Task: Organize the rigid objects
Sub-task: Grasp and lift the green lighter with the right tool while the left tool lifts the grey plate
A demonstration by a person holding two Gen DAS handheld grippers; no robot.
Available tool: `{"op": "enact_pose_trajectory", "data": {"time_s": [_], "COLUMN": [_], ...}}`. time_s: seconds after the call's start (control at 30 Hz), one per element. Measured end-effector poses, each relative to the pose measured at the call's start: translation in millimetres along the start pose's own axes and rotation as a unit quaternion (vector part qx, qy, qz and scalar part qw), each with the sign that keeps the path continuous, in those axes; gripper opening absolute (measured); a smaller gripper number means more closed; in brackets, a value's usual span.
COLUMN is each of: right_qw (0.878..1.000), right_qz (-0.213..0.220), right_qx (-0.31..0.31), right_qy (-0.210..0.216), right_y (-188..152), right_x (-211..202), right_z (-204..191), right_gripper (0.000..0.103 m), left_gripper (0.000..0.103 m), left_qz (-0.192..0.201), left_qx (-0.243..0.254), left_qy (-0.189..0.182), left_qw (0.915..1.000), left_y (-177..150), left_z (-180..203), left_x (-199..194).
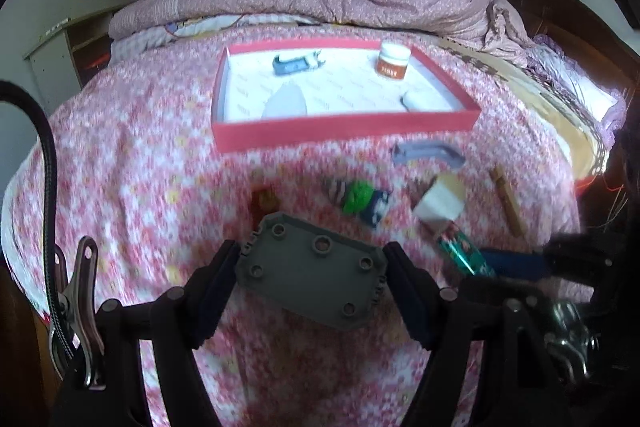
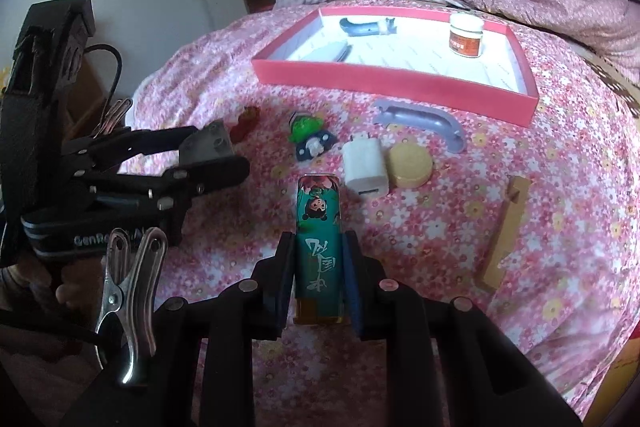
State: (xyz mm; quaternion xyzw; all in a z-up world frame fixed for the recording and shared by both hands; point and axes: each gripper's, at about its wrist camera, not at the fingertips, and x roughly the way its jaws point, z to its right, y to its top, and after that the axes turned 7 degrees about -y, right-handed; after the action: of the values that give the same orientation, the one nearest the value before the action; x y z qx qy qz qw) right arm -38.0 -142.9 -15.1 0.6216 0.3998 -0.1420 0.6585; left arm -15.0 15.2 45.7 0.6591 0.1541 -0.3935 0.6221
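— Bed's flowered quilt [image 2: 460, 227]: room before the red tray [image 2: 396, 77]?
— Some. Left fingers [image 1: 310, 283] pinch a flat grey holed plate [image 1: 312, 277]; right fingers [image 2: 318, 267] pinch a glossy teal lighter [image 2: 319, 247], both short of its front wall.

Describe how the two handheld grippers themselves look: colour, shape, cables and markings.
Both are black plastic tools with two long fingers joined by round metal pins. The right gripper has blue pads inside its fingers and a silver metal spring clip beside it. The left gripper has a similar clip, a black braided cable, and a strap with white lettering, only partly readable.
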Motion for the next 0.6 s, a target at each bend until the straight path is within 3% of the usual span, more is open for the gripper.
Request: {"op": "enact_pose_trajectory", "data": {"time_s": [0.4,0.6], "right_qw": [0.999,0.999], "right_qz": [0.018,0.022], "right_qx": [0.023,0.039], "right_qy": [-0.016,-0.023], "right_y": [9,13], "right_x": [-11,-17], "right_z": [17,32], "right_gripper": [0.024,0.024], "left_gripper": [0.076,0.076], "left_qz": [0.028,0.023], "left_qx": [0.039,0.015], "left_qy": [-0.001,-0.002], "left_qw": [0.9989,0.9996], "left_y": [69,106], "left_z": [19,16], "left_x": [28,68]}}
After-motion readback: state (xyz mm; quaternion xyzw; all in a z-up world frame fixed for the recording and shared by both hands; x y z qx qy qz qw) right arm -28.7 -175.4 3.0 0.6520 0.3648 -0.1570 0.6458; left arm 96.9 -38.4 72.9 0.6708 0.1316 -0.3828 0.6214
